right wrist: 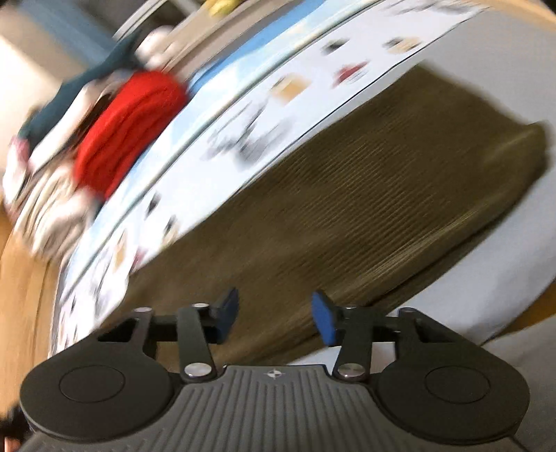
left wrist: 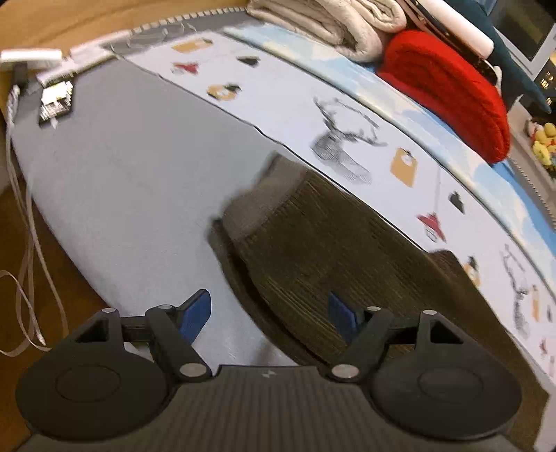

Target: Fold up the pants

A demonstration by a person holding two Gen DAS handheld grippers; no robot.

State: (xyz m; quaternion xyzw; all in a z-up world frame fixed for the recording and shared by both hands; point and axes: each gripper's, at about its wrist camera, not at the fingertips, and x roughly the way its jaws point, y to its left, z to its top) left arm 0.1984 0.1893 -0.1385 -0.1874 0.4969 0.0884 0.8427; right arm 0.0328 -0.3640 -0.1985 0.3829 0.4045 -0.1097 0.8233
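Observation:
Brown ribbed pants [left wrist: 323, 250] lie folded on a grey sheet [left wrist: 114, 167], their lighter waistband [left wrist: 264, 198] turned up at the far end. My left gripper [left wrist: 269, 314] hovers above the pants' near edge, blue pads wide apart, nothing between them. The right wrist view is blurred by motion. There the same pants [right wrist: 347, 208] spread flat below my right gripper [right wrist: 276, 318], whose blue pads stand apart above the cloth without touching it.
A printed white cloth [left wrist: 312, 114] with deer and small pictures lies beside the pants. A red knit [left wrist: 448, 90] and a cream blanket [left wrist: 333, 21] are stacked at the far edge. A white cord [left wrist: 24, 264] hangs over the wooden floor at the left.

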